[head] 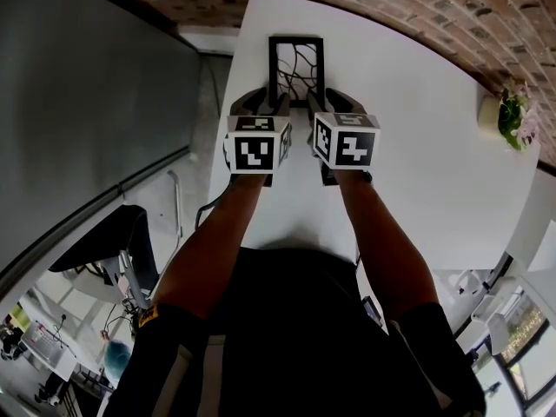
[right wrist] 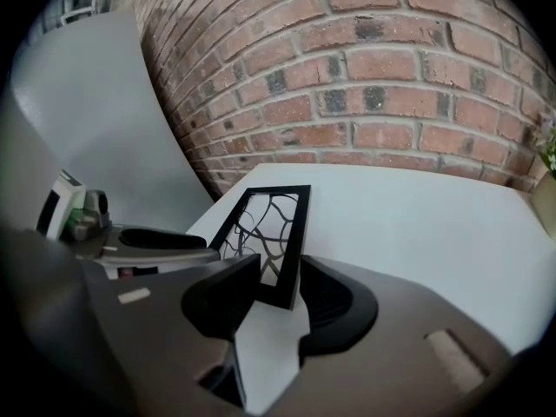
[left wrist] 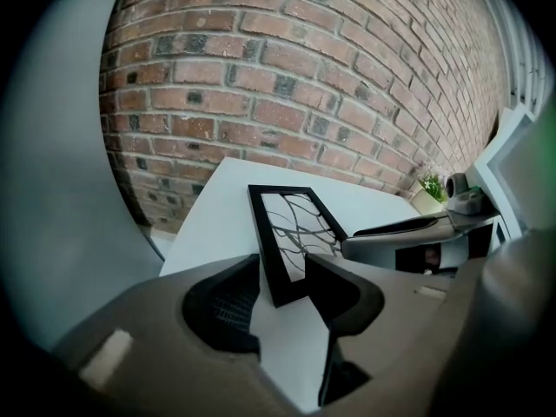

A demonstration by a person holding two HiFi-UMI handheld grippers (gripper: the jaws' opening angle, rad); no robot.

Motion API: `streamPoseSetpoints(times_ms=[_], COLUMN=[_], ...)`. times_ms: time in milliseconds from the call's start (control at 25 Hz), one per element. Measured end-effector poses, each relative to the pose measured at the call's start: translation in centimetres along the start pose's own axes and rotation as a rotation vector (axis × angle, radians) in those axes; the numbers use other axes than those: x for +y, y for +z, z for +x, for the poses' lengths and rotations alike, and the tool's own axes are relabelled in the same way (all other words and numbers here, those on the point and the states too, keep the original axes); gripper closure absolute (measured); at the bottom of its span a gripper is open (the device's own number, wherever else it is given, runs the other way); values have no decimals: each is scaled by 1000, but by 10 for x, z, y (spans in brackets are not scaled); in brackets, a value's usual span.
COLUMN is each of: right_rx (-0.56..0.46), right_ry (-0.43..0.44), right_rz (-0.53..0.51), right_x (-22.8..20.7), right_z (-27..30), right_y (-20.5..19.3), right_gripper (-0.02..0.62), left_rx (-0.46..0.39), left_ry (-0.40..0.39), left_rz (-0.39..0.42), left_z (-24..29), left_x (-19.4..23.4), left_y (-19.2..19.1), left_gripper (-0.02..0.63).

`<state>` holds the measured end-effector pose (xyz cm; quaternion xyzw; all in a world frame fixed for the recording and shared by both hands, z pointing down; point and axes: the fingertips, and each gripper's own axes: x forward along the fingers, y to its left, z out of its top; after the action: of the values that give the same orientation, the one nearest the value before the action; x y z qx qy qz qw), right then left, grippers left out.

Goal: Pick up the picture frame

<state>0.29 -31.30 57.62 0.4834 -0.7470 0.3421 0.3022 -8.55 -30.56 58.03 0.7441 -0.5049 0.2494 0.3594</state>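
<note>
A black picture frame [head: 296, 69] with a branch-like pattern lies flat on the white table [head: 417, 172], near its far left corner. My left gripper [head: 263, 102] is at the frame's near left corner and my right gripper [head: 330, 101] at its near right corner. In the left gripper view the frame [left wrist: 291, 233] has its near corner between the jaws of the left gripper [left wrist: 282, 272], which stand wide apart without pressing on it. The right gripper view shows the same: the frame's [right wrist: 269, 228] near corner sits between the spread jaws of the right gripper [right wrist: 278, 272].
A brick wall [head: 417, 7] runs behind the table. A small potted plant [head: 514, 115] stands at the table's far right edge. The table's left edge [head: 228, 102] is close beside the frame, with floor and a dark office chair [head: 104, 241] below it.
</note>
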Motion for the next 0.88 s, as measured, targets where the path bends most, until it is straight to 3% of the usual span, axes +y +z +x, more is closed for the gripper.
streamPoseSetpoints(times_ms=[560,880], right_rx=[14,-16], right_ry=[4,-14], right_rz=[68,68], right_x=[-3,-2], right_z=[7,-7], right_y=[-3,2], right_gripper=[456,486], left_rx=[-11,-52], left_ry=[-14,0], left_rz=[-36,-51], left_z=[6,-10], left_x=[-3,-7], left_y=[1,8], left_gripper=[456,505])
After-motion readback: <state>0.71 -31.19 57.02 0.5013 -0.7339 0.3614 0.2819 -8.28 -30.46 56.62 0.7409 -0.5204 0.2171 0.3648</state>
